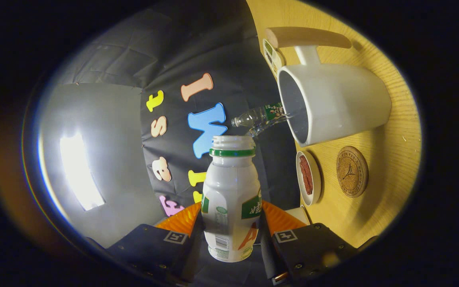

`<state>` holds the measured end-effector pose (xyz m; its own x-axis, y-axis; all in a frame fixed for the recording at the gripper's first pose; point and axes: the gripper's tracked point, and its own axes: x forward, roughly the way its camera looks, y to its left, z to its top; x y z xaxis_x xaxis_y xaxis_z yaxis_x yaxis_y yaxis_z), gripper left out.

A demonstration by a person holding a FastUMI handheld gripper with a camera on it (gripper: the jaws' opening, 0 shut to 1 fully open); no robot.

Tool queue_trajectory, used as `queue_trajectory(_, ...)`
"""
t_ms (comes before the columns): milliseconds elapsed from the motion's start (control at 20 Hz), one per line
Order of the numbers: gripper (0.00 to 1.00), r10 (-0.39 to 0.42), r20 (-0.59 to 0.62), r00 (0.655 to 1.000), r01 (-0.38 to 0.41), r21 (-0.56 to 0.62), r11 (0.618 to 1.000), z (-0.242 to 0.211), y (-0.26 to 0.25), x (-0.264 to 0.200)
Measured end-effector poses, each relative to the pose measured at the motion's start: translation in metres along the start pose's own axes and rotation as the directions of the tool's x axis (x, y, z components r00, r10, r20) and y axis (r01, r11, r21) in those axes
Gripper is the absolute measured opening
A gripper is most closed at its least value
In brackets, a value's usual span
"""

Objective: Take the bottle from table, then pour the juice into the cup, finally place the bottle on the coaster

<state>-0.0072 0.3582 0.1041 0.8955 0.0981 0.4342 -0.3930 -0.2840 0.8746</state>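
Observation:
My gripper [231,218] is shut on a white juice bottle [231,199] with a green neck ring and no cap. Both fingers [279,220] press its lower body. The whole view is rolled, so the wooden table [389,159] stands upright to the right and the bottle lies about level with it. A white cup [333,103] with a wooden handle stands on the table just beyond the bottle's mouth, its opening facing the bottle's side. I see no juice flowing. A round cork coaster [352,171] lies on the table beside the cup.
A small white dish [308,177] with something red in it sits between the coaster and the bottle. A clear plastic bottle [259,117] with a green label shows past the cup's rim. A labelled card [271,56] stands beyond the cup.

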Motion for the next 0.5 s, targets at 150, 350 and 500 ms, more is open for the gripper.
queue_trajectory(150,0.64,-0.001,0.006,1.0,0.001,0.006,1.0,0.0021,-0.0011,-0.0003)
queue_trajectory(350,0.64,-0.003,0.019,1.0,0.003,0.026,1.0,0.0047,0.0008,-0.001)
queue_trajectory(500,0.64,-0.001,0.022,1.0,-0.001,0.051,0.999,0.0066,0.0019,0.0027)
